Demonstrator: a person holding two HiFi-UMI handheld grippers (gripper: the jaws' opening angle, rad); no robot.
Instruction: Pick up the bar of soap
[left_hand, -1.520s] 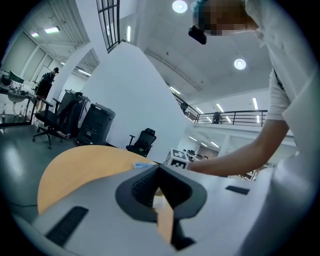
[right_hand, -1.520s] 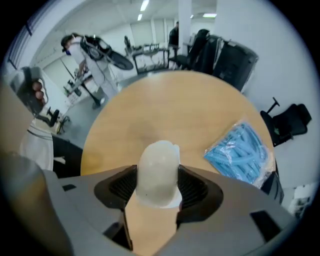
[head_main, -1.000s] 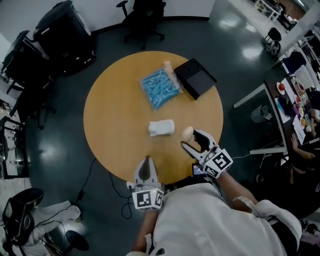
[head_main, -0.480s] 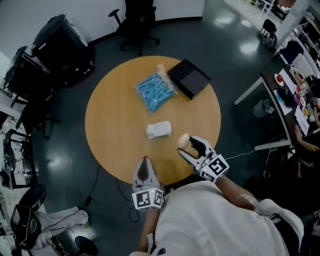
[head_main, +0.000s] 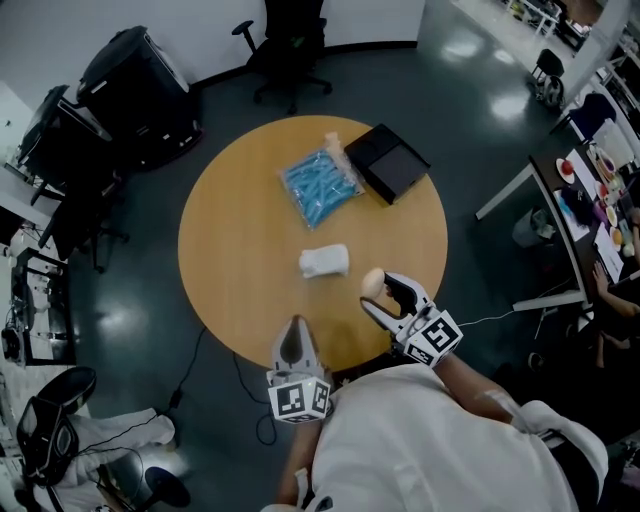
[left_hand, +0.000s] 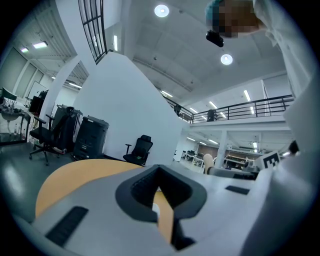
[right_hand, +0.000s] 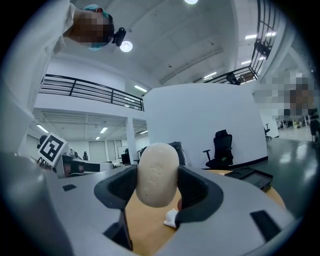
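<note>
Clear bag (head_main: 318, 188) holds blue pieces; pale, smooth oval soap (right_hand: 157, 172) clenched in right gripper (right_hand: 158, 184); left gripper (left_hand: 159, 176) closed, empty.

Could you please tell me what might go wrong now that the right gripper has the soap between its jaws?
1. The bar of soap is rounded, and the right gripper pinches only its sides, with part of the bar standing out past the jaws. It might slip out.
2. It is held close to the rim of the table, so a dropped bar could roll off onto the floor.
</note>
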